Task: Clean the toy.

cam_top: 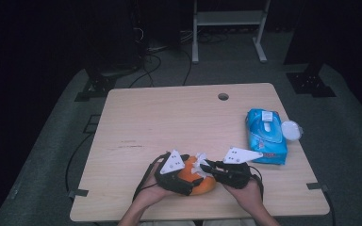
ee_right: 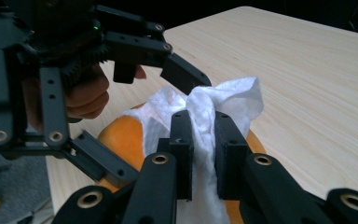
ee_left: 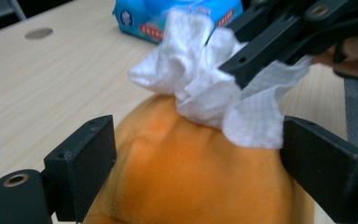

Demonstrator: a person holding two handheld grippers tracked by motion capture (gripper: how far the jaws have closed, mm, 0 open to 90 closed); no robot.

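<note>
Gently now: my right gripper (ee_right: 200, 154) pinches the white wipe (ee_right: 223, 105) atop the orange object (ee_left: 191, 177); my left gripper (ee_left: 198, 163), unclenched, straddles it, steadying.

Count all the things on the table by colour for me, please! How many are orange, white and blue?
Orange: 1, the round soft orange thing between the grippers.
White: 2, the crumpled white wipe and the small round white lid.
Blue: 1, the blue plastic pack of wipes.
Total: 4
</note>
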